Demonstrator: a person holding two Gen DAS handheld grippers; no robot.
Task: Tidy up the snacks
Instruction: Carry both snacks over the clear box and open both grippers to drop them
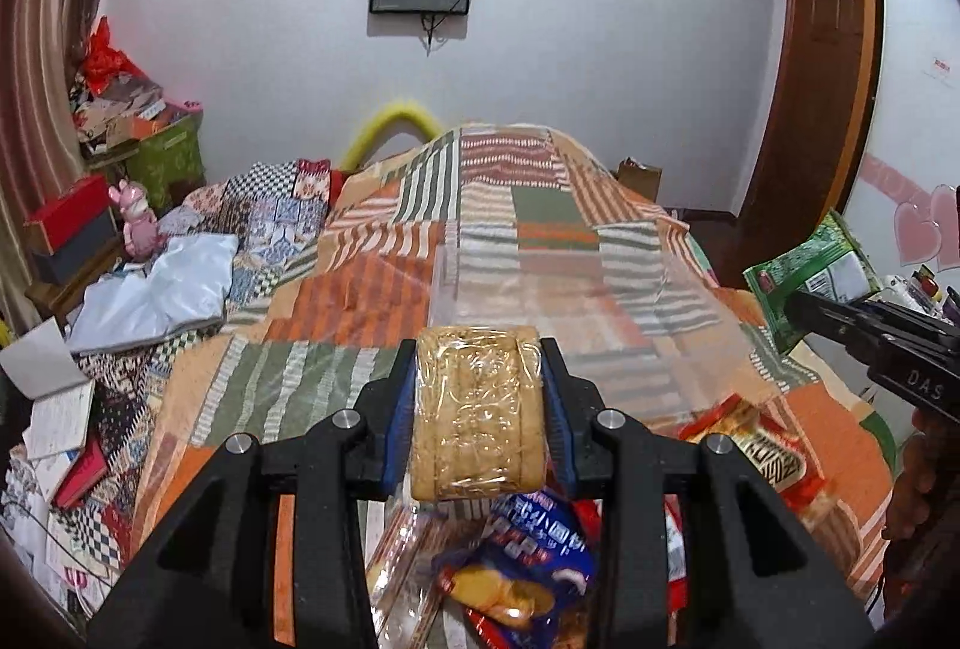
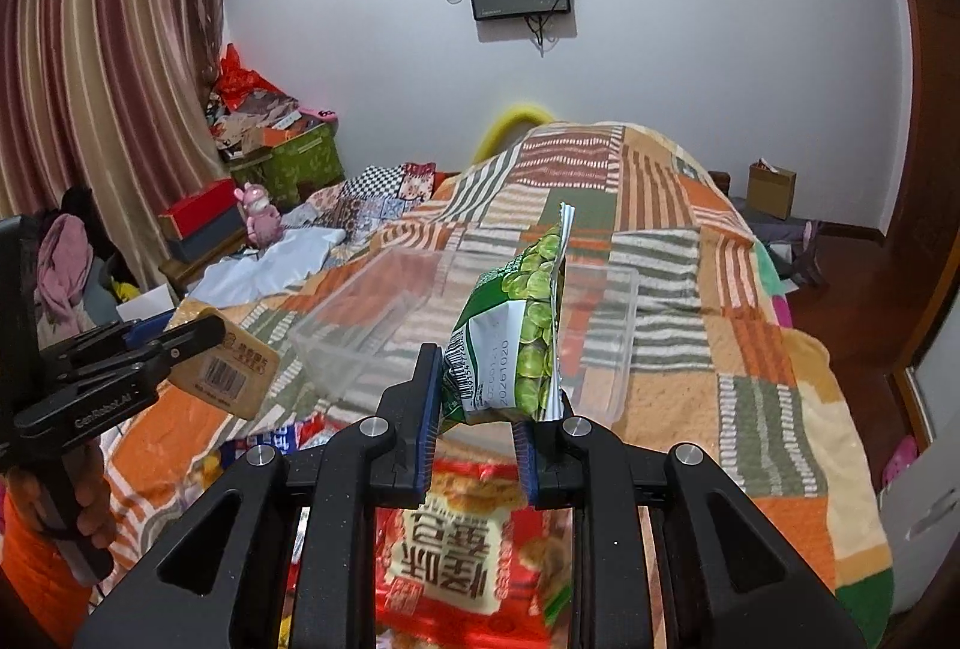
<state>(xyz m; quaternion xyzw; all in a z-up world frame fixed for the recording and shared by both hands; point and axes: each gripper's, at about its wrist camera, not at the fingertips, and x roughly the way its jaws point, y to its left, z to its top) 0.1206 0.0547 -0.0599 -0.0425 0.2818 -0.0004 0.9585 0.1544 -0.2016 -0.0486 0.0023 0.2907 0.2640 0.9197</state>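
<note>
1. Holding a wrapped biscuit pack [image 1: 478,412] tight in the left gripper [image 1: 478,409], just short of the clear box [image 2: 480,325].
2. Pinching a green pea bag [image 2: 516,343] upright in the right gripper [image 2: 477,439], right above that box, nearer.

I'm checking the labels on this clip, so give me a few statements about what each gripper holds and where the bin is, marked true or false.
1. The left gripper clamps a tan wrapped snack. True.
2. The right gripper is open and holds nothing. False: it is shut on a green pea packet.
3. A clear plastic bin sits on the patchwork blanket ahead of both grippers. True.
4. The bin is full of snacks. False: no snacks show in it.
5. A red snack bag lies below the right gripper. True.
</note>
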